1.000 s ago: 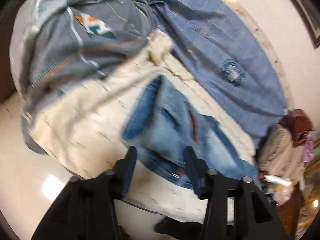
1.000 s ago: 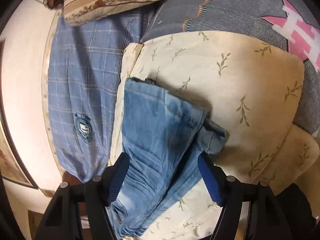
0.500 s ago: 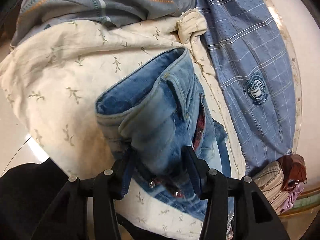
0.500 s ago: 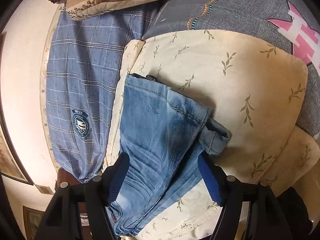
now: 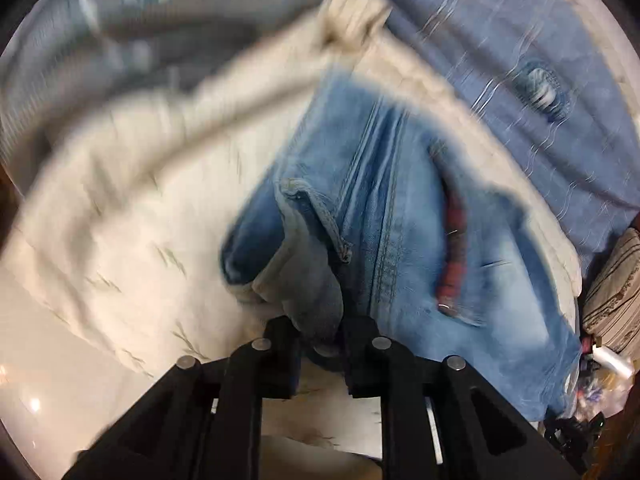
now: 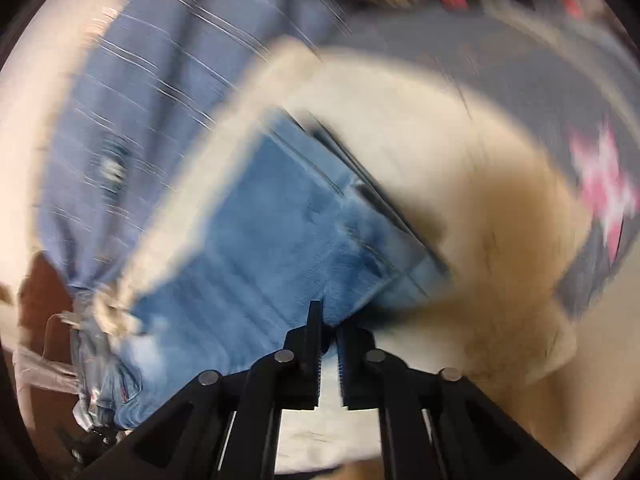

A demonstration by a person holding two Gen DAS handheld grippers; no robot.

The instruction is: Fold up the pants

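Both grippers having just been closing, the left gripper (image 5: 320,326) and right gripper (image 6: 328,320) are pinching thick bunches of the faded blue denim pants (image 5: 400,216) lying on the cream leaf-print pillow (image 5: 120,208); layers are risking slipping, skewing the fold.

A bed carries everything. Its blue checked sheet (image 5: 540,32) is spread across the mattress. A grey patterned blanket (image 6: 520,60) and a cream leaf-print quilt (image 5: 132,200) lie on it, and a striped pillow (image 5: 612,280) sits at one end. The jeans (image 5: 400,200) rest on the quilt.
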